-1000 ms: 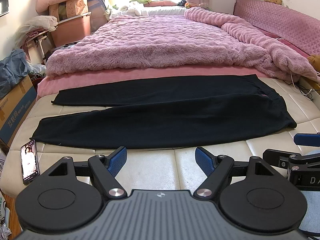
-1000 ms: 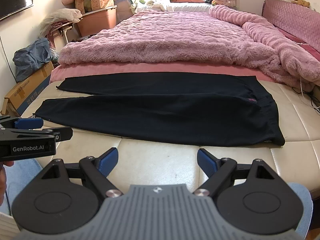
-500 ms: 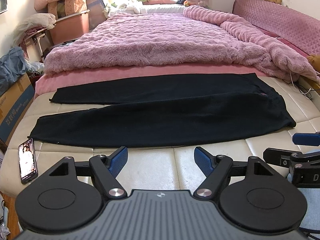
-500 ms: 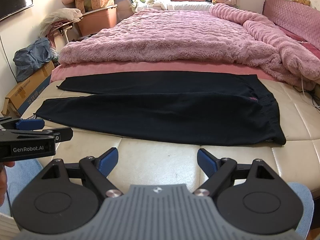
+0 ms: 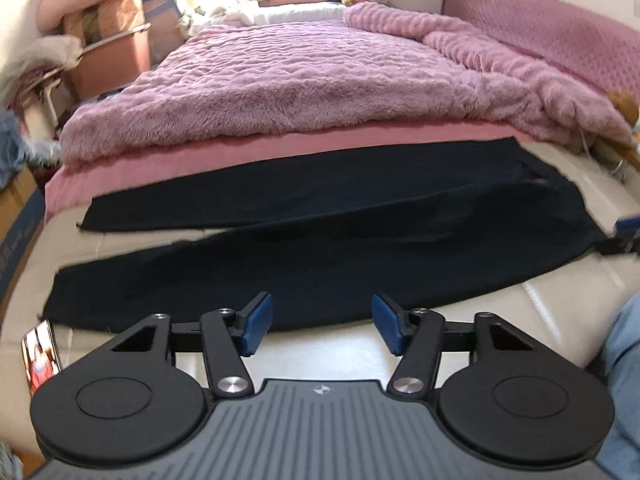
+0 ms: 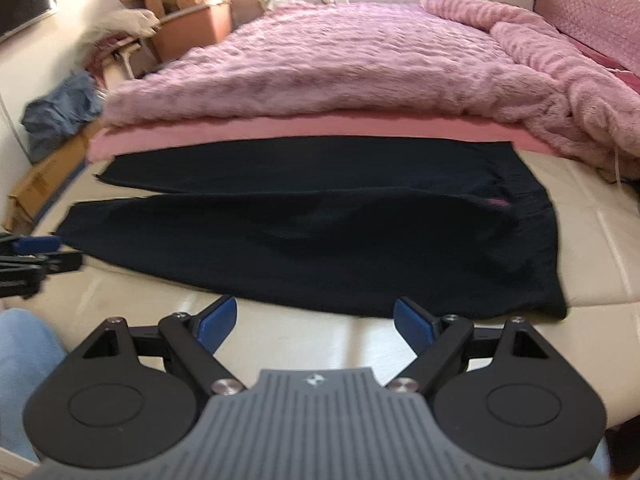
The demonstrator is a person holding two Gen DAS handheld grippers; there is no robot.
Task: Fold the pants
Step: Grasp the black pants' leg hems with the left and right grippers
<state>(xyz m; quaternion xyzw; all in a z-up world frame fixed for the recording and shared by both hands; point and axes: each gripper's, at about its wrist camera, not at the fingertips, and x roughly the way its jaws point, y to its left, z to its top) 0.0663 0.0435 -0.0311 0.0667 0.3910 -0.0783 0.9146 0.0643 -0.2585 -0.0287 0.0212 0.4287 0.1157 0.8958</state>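
Two claws of mine are out over the near edge of the bed [image 5: 540,320], and neither has hold of anything. My left claw [image 5: 322,328] has its blue pads [image 5: 256,322] apart with only bare cream mattress and the pants' near hem showing in the gap; its jaws are closing, yet nothing is between them and the pads do not touch the cloth. My right claw [image 6: 314,322] stands wider, blue pads [image 6: 414,326] spread, also empty, hovering just short of the dark fabric.

The black pants [image 5: 320,248] lie flat across the foot of the bed, stretched sideways in front of me: waistband to my right, both legs running off to my left. The legs are parted, with a wedge of cream mattress between them near the cuffs. A small pink tag [image 6: 498,203] shows by the waistband. Behind the pants sits a pink sheet edge [image 5: 200,160], and over that a fluffy pink blanket [image 5: 300,88].

A phone [image 5: 40,354] with a lit screen lies on the mattress at my far left, near the cuff of the nearer leg. From the right wrist view I see my left claw's tip at the left border, beside that cuff. Both views are somewhat blurred
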